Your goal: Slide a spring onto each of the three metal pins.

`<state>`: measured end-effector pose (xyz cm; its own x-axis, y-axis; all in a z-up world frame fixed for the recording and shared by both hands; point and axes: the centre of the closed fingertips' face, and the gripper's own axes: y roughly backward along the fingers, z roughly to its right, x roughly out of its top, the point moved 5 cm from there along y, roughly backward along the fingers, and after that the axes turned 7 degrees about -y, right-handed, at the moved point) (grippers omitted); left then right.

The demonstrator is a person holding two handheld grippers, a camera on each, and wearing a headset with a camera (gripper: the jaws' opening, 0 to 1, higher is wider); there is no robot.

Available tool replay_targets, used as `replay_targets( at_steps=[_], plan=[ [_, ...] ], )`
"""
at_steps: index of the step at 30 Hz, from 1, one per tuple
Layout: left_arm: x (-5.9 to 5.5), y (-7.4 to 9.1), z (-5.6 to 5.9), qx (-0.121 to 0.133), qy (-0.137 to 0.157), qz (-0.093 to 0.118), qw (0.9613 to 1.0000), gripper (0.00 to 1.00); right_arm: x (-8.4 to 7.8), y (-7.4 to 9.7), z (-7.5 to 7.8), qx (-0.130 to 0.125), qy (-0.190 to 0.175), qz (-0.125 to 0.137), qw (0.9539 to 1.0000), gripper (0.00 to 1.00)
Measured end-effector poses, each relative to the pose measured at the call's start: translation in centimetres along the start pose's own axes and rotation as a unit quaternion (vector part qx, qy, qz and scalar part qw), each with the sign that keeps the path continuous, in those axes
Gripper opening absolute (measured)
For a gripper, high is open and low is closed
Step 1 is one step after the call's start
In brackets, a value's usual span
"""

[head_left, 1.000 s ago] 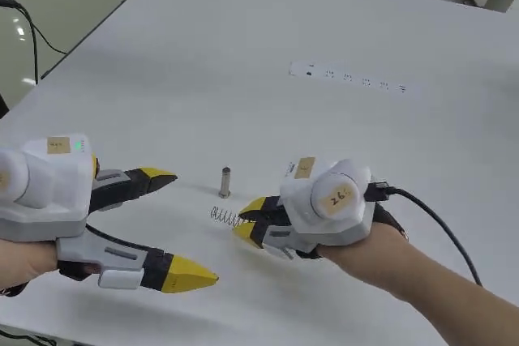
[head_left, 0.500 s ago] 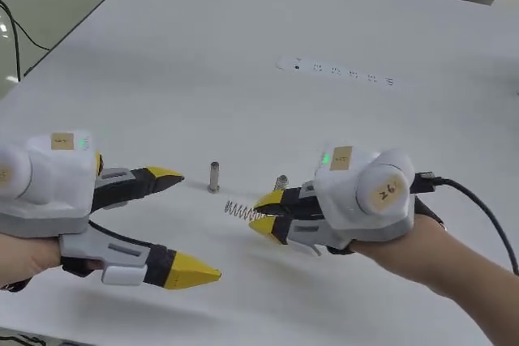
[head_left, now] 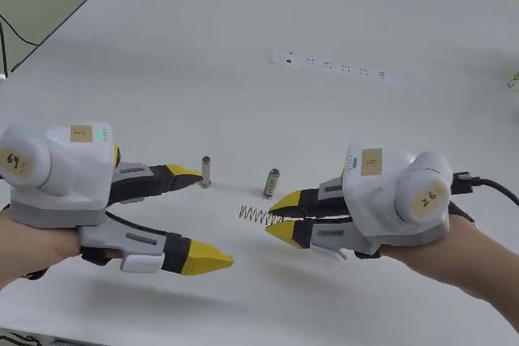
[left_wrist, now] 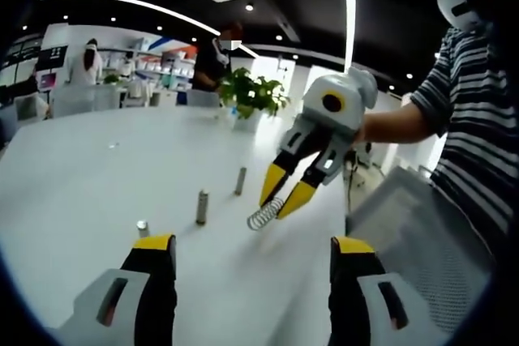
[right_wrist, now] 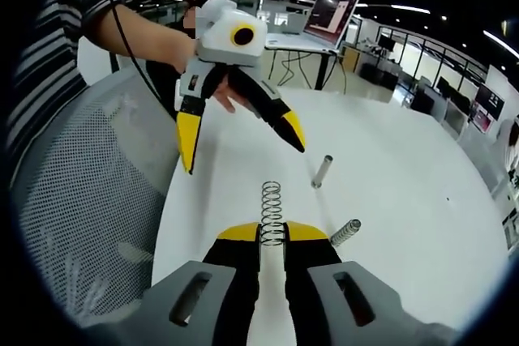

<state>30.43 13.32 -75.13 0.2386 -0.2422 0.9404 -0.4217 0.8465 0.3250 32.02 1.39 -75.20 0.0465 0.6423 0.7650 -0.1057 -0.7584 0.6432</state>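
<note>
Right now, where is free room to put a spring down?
Free: the table beyond the bare pin and the sprung pin, up to the power strip. Crowded: around those pins, where the right gripper holds a spring beside the open left gripper.

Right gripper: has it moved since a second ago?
Yes. In the head view the right gripper, holding the spring, has pulled rightward from the bare pin.

The left gripper (head_left: 215, 219) is marked 69, the right gripper (head_left: 270, 218) 26.
</note>
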Motion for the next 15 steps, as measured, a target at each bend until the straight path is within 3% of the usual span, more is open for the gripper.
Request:
replay_targets(
  at_steps=[4,15],
  plan=[
    [0.4,-0.9,0.5,-0.016,0.001,0.008,0.9998,0.63,0.0,0.4,-0.2,0.006,0.008,0.003,0.9999,0.08],
    [1.0,-2.4,1.7,-0.063,-0.013,0.006,0.9979,0.35,0.3,1.1,-0.7,0.021,0.047,0.008,0.9986,0.08]
  ],
)
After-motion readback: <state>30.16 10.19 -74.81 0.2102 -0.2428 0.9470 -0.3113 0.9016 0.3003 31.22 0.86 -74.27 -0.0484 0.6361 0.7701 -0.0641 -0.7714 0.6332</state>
